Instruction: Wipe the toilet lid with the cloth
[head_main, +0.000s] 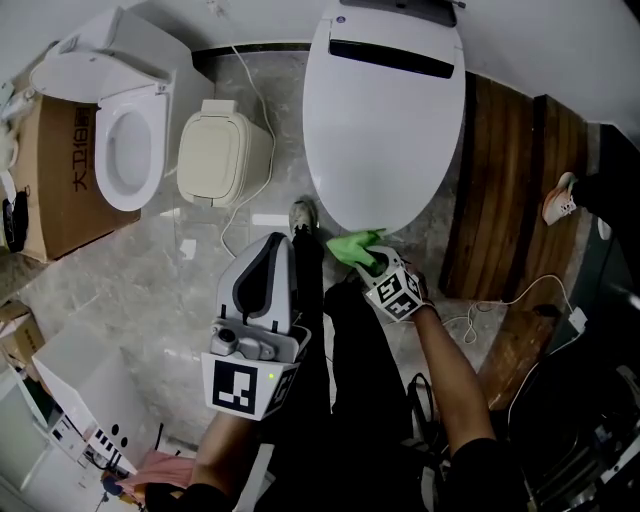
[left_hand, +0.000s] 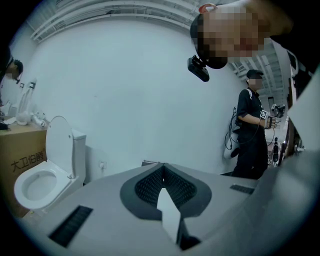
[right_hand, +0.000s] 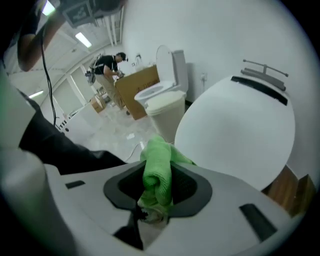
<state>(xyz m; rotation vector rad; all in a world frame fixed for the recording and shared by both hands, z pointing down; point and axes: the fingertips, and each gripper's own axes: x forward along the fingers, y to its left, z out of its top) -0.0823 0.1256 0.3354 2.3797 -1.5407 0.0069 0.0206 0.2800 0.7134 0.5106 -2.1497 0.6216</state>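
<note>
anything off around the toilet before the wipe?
Nothing spilled or damaged. The toilet lid is closed and looks clean; the green cloth is clamped in the right gripper by its front edge. Only oddity: a loose white cable trails across the floor beside the toilet.

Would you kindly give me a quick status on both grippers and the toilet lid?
Right gripper shut on green cloth, at toilet lid front edge. Left gripper shut, empty, held back. Lid bare.

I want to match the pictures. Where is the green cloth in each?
Head view: green cloth, middle, at the closed toilet lid's near edge.
Left gripper view: not in it.
Right gripper view: cloth low middle, in the right gripper.
Shared landmark: the open toilet beside the cardboard box.
</note>
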